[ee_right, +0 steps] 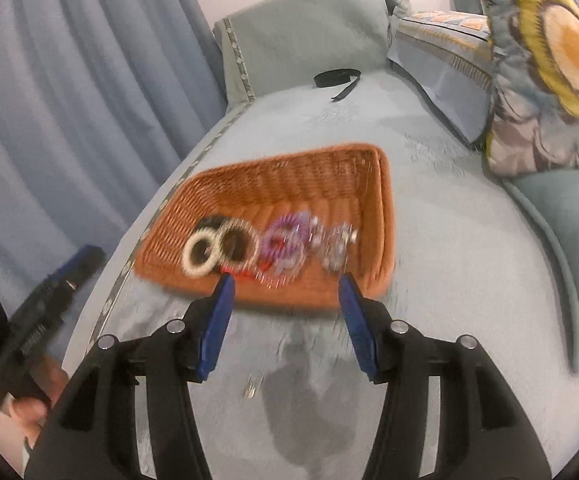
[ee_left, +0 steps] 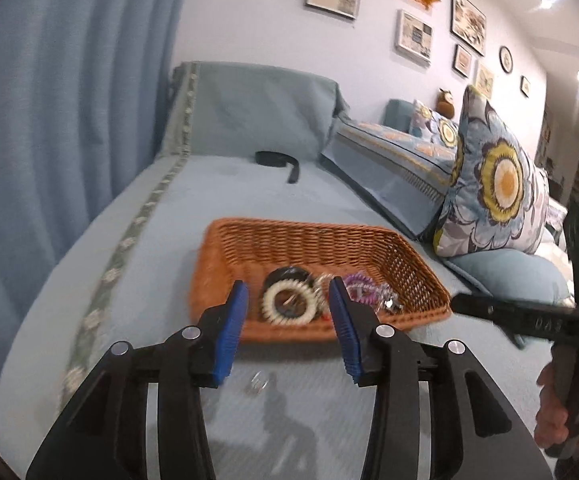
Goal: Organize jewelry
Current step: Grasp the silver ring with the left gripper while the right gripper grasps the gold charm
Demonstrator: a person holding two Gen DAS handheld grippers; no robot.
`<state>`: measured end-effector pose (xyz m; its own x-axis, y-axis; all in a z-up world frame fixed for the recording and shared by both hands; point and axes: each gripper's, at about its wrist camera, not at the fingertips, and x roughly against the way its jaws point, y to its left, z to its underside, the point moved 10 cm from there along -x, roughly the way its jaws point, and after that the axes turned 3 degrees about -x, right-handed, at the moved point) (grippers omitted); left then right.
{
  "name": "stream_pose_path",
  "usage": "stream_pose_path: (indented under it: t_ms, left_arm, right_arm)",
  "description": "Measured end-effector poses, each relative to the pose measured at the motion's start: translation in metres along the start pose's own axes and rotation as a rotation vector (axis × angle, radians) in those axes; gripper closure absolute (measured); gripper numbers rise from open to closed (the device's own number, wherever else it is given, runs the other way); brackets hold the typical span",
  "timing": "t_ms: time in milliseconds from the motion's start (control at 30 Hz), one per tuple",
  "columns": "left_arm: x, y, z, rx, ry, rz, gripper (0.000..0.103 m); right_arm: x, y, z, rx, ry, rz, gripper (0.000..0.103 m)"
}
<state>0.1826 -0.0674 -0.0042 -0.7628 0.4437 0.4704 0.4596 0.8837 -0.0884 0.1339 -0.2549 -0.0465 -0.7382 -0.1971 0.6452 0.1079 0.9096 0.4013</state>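
An orange wicker basket (ee_left: pixel 249 236) sits on the light blue sofa seat; it also shows in the right wrist view (ee_right: pixel 289 176). It holds a cream spiral ring (ee_left: pixel 289 302) (ee_right: pixel 201 254), a black ring (ee_left: pixel 287 274), a purple spiral ring (ee_left: pixel 359 282) (ee_right: pixel 285 244) and silvery pieces (ee_left: pixel 389 302) (ee_right: pixel 337 244). A small silvery piece (ee_left: pixel 258 384) (ee_right: pixel 251 386) lies on the seat in front of the basket. My left gripper (ee_left: pixel 289 292) is open and empty, just short of the basket. My right gripper (ee_right: pixel 285 282) is open and empty at the basket's near rim.
A black strap (ee_left: pixel 277 160) (ee_right: pixel 339 78) lies at the back of the seat. Flowered cushions (ee_left: pixel 497 184) (ee_right: pixel 549 64) lean at the right. A blue curtain (ee_left: pixel 49 120) hangs at the left. The right gripper's body (ee_left: pixel 529 320) shows at the right edge.
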Motion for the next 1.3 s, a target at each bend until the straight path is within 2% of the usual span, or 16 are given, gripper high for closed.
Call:
stream_pose_path:
  t_ms: [167,300,533,767,900,933,967,1133,1300]
  left_arm:
    - [0.04,0.023,0.023,0.054,0.002,-0.033,0.061]
    - [0.048,0.037,0.047,0.111,0.031,-0.025,0.061]
    - [0.03,0.038,0.087,0.128,0.115,-0.013,0.061]
    - [0.005,0.024,0.115,0.138,0.204,0.004,0.061]
    - [-0.003,0.021,0.118,0.106,0.217,-0.011,0.061]
    - [-0.004,0.022,0.118,0.11,0.219,-0.011,0.061]
    - [-0.006,0.024,0.119,0.118,0.225,-0.013,0.061]
    - [-0.013,0.034,0.117,0.144,0.252,-0.017,0.063]
    - [-0.02,0.042,0.114,0.135,0.254,-0.036,0.063]
  right_arm:
    - [0.006,0.011,0.038,0.06,-0.006,0.045,0.052]
    - [0.003,0.023,0.057,0.137,-0.011,0.069,0.052]
    - [-0.007,0.037,0.08,0.232,-0.028,0.091,0.053]
    - [-0.022,0.03,0.09,0.199,0.011,0.083,0.053]
    - [-0.027,0.029,0.093,0.194,0.02,0.078,0.054]
    - [-0.029,0.028,0.093,0.193,0.024,0.075,0.063]
    - [-0.032,0.028,0.094,0.189,0.039,0.068,0.067]
    - [-0.046,0.027,0.099,0.183,0.096,0.078,0.067]
    - [-0.056,0.036,0.101,0.235,0.117,0.105,0.069]
